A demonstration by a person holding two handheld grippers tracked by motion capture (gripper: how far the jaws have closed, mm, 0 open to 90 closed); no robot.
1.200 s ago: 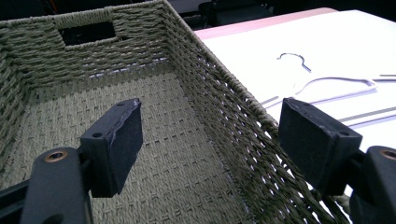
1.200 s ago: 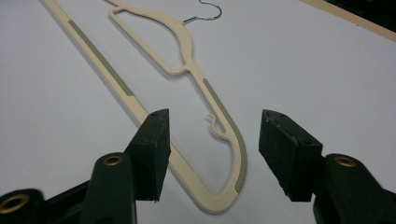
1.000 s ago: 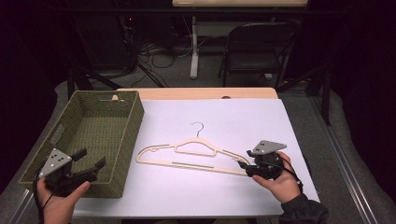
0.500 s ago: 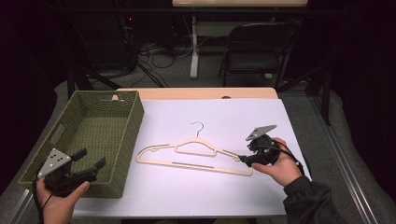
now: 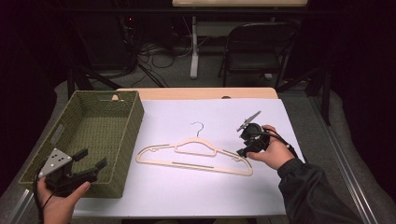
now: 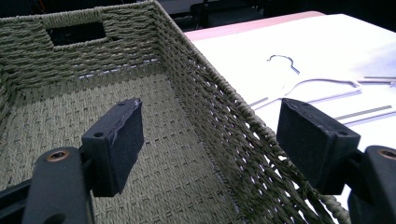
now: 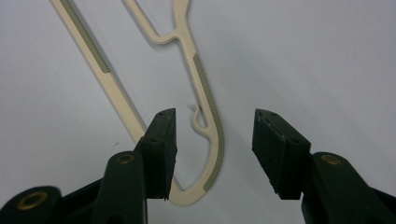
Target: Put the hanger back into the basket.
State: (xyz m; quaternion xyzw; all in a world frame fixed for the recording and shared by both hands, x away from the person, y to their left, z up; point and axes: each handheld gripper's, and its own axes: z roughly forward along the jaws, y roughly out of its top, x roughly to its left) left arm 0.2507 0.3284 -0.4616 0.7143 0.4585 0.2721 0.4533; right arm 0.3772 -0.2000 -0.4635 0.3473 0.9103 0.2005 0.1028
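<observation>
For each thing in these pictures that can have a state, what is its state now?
Hanger: lying flat on the white table cover, not gripped.
Basket: upright, open, nothing inside.
Left gripper: open, held over the basket's near corner, holding nothing.
Right gripper: open, jaws on either side of the hanger's end, not closed on it.
Folding chair: unfolded, behind the table.

Two black jaws of the left gripper (image 6: 212,149) come up from the bottom of the frame, one at the lower left and one at the lower right, with a wide gap between them. The left jaw is over the inside of a green woven basket (image 6: 56,65). The right jaw is just past the basket's side wall. A handle hole is at the upper left. At the upper right, a pale hanger (image 6: 322,86) with a metal hook lies on a white table (image 6: 336,42).
</observation>
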